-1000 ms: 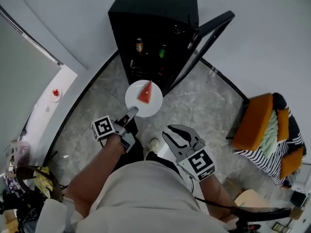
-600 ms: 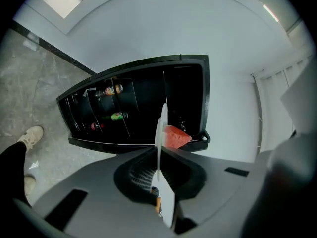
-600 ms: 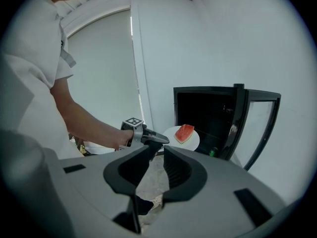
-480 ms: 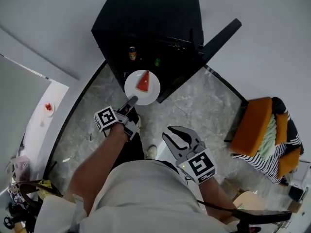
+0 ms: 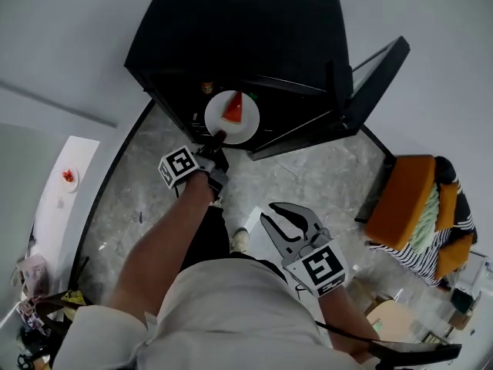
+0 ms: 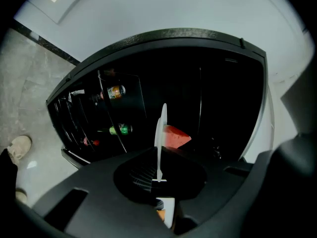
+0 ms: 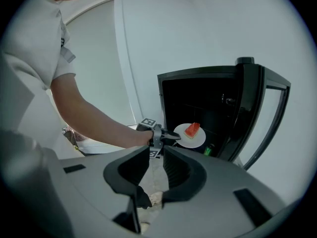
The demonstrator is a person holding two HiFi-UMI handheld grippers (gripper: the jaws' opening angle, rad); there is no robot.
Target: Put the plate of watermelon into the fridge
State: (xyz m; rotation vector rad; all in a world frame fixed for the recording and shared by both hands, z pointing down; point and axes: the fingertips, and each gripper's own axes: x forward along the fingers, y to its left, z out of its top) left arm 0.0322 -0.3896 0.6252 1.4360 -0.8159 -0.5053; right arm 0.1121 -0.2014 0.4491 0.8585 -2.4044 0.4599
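A white plate (image 5: 232,118) with a red watermelon wedge (image 5: 233,108) hangs at the mouth of the black fridge (image 5: 231,29). My left gripper (image 5: 218,139) is shut on the plate's near rim. In the left gripper view the plate (image 6: 159,133) shows edge-on between the jaws, with the watermelon (image 6: 174,136) to its right and dark shelves behind. The right gripper view shows the plate (image 7: 189,136) level, just in front of the fridge's opening (image 7: 208,98). My right gripper (image 5: 289,220) hangs low by my body, open and empty.
The fridge door (image 5: 370,83) stands open to the right. Bottles (image 6: 115,90) lie on the door-side shelves inside. An orange chair with a striped cloth (image 5: 420,206) stands at the right. A white counter (image 5: 68,177) runs along the left. My shoe (image 5: 240,240) is on the grey floor.
My left gripper has carried the plate forward, from over the floor up to the fridge's opening. I have stepped closer to the fridge. The right gripper has stayed by my body.
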